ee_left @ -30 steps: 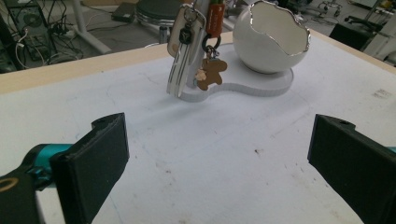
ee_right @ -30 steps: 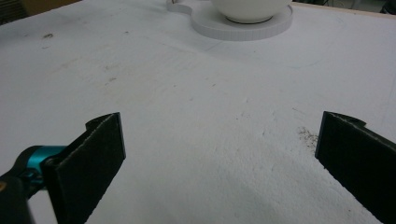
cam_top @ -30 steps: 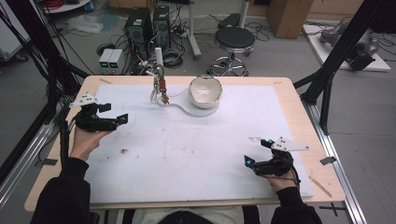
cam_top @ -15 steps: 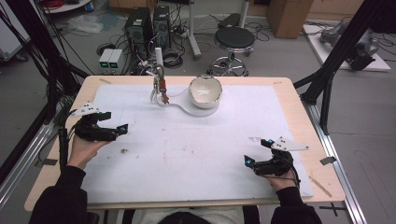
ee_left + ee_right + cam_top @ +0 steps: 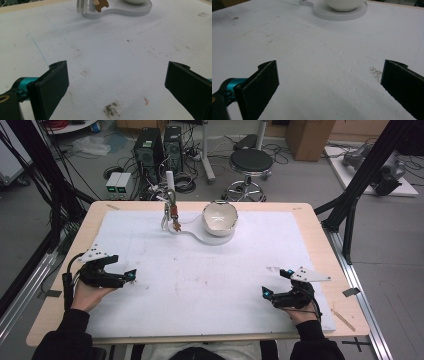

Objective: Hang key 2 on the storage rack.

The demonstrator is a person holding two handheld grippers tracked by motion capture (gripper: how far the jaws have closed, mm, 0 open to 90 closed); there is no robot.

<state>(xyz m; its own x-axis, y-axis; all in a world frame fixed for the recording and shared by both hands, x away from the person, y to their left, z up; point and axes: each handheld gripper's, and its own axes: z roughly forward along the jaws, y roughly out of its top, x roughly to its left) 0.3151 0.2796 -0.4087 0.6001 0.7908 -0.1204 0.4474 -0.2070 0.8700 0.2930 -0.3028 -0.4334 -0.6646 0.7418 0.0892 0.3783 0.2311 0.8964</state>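
Observation:
A white bowl [image 5: 219, 216] sits on a white shaped base [image 5: 200, 235] at the far middle of the table; the base [image 5: 120, 11] also carries a small stand with a brown piece [image 5: 100, 4] and a white upright part [image 5: 170, 180]. The bowl [image 5: 343, 4] on its base [image 5: 342, 13] lies far ahead in the right gripper view. My left gripper [image 5: 131, 276] rests open at the near left, jaws wide apart over bare mat [image 5: 117, 82]. At the near right my right gripper [image 5: 266, 293] is open too, with nothing between its jaws [image 5: 329, 85].
A white mat [image 5: 210, 270] covers most of the wooden table [image 5: 310, 220], with faint stains [image 5: 111, 111]. Beyond the far edge stand computer towers [image 5: 160, 147] and a stool [image 5: 251, 160]. Black frame struts [image 5: 360, 185] rise at both sides.
My left gripper has drawn back toward the near edge and slightly left. The right gripper has stayed still.

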